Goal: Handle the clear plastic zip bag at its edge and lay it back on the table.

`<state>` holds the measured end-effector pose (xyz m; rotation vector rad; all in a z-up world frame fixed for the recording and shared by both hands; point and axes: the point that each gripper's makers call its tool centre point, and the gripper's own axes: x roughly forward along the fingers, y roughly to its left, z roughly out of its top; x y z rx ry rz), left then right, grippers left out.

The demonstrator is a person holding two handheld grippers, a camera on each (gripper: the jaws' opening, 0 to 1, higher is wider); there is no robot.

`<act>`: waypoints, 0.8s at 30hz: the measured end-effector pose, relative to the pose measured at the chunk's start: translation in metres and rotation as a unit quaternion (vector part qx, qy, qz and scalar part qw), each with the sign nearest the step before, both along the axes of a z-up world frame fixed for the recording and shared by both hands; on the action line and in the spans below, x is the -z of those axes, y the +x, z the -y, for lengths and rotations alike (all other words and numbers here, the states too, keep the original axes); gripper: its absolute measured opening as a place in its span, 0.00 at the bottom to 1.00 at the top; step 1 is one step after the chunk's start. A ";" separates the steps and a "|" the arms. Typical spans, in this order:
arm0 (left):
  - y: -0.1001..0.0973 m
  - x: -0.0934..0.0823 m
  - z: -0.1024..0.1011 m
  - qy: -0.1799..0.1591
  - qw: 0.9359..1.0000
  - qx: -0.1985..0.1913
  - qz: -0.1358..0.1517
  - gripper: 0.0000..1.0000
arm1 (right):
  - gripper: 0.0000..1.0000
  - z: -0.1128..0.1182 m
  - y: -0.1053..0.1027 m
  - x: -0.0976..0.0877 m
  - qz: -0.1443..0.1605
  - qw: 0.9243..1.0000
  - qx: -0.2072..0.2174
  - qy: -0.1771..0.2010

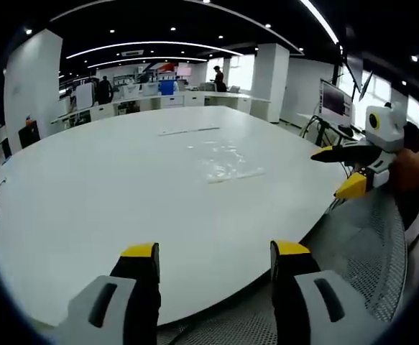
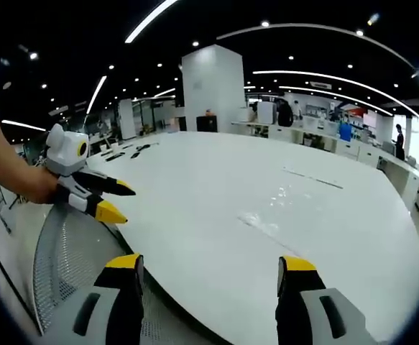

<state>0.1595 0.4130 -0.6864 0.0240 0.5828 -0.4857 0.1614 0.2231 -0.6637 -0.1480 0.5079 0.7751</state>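
Bag: lies flat on your table.
Left tongs: you hold them open, empty.
Right tongs: open, empty.

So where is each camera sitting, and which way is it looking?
Left gripper view: rides on the left claw, looking across the white table at the clear bag; the right claw and a hand enter from the right.
Right gripper view: rides on the right claw, facing the same table, the bag ahead; the left claw and an arm show at left.
Shared: table, bag, both open claws.
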 end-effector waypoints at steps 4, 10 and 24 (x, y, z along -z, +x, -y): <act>0.000 0.001 -0.001 0.001 1.000 0.000 0.000 0.61 | 0.76 0.000 0.001 0.001 0.000 1.000 0.000 0.000; 0.000 0.002 -0.001 0.003 1.000 0.003 -0.003 0.61 | 0.75 0.001 0.001 0.001 0.002 1.000 0.001 0.000; -0.001 0.002 0.002 0.009 1.000 0.004 -0.003 0.61 | 0.75 -0.001 0.000 0.001 0.009 1.000 -0.008 -0.004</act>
